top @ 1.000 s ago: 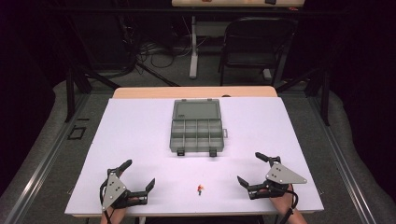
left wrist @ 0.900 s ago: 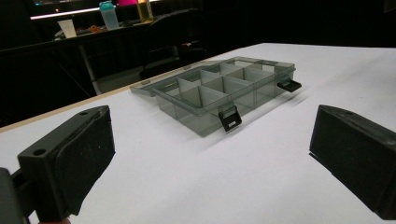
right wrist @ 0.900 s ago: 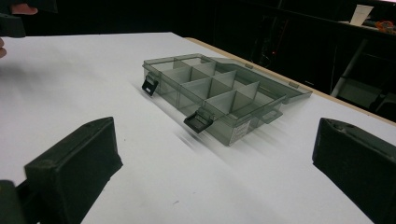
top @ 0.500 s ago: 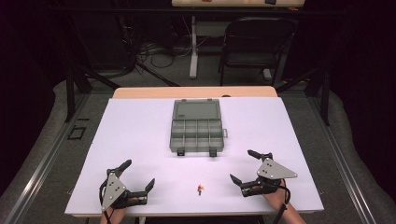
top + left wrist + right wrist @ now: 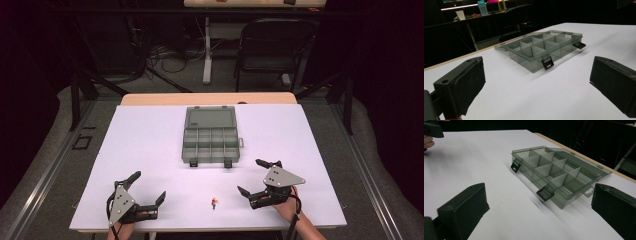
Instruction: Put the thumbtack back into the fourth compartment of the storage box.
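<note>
Since a moment ago, right tongs (image 5: 256, 176) have slid leftward; both they and left tongs (image 5: 148, 186) gape wide, holding nothing. Far of them on the table (image 5: 150, 135), the open box (image 5: 211, 137) has empty compartments.

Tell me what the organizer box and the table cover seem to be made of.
Organizer box: likely smoky, translucent hard plastic; its dividers show through the walls, and its latches are opaque black. Table cover: a matte white sheet, paper or laminate, over a wood-look edge.

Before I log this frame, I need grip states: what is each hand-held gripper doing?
Left hand-held gripper: open, holding nothing.
Right hand-held gripper: open, holding nothing.
</note>
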The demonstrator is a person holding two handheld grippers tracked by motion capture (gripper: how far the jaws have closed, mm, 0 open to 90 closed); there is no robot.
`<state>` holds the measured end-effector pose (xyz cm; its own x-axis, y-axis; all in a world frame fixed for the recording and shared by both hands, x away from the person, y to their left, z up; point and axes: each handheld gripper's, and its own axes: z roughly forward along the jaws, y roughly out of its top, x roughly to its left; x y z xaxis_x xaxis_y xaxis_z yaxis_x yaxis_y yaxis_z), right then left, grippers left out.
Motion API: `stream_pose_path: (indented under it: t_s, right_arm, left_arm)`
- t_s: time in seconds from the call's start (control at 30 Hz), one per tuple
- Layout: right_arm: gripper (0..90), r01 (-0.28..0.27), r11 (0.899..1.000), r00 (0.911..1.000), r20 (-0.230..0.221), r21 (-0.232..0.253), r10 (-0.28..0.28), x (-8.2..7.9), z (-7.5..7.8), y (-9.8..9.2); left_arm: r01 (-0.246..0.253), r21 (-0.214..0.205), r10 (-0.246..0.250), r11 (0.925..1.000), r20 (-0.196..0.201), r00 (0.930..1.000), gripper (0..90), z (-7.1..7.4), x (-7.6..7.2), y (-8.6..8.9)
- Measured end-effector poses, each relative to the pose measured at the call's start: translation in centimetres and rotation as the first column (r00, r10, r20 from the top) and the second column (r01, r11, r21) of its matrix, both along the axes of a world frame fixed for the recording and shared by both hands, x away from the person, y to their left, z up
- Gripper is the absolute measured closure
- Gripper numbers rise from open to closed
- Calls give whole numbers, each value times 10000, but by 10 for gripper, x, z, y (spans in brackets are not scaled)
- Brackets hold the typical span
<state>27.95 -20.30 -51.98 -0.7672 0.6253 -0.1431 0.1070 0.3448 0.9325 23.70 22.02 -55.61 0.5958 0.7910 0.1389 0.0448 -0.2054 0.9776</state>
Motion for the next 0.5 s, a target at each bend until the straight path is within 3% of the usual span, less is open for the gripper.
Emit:
stream_pose_path:
  t_s: [0.23, 0.43, 0.5]
  right_arm:
    - [0, -199, 9993, 9990, -397, -326, 186, 5, 1, 11]
    - [0, -533, 9953, 9936, -1035, -814, 448, 11, 0, 25]
    - [0, -756, 9926, 9872, -1472, -953, 611, 15, 0, 31]
  left_arm:
    - [-11, 32, 11, 10000, -6, 10000, 0, 0, 0, 0]
    - [-21, 42, 21, 10000, -10, 10000, 0, 0, 0, 0]
    - [-2, 60, 2, 10000, -39, 10000, 0, -1, 1, 0]
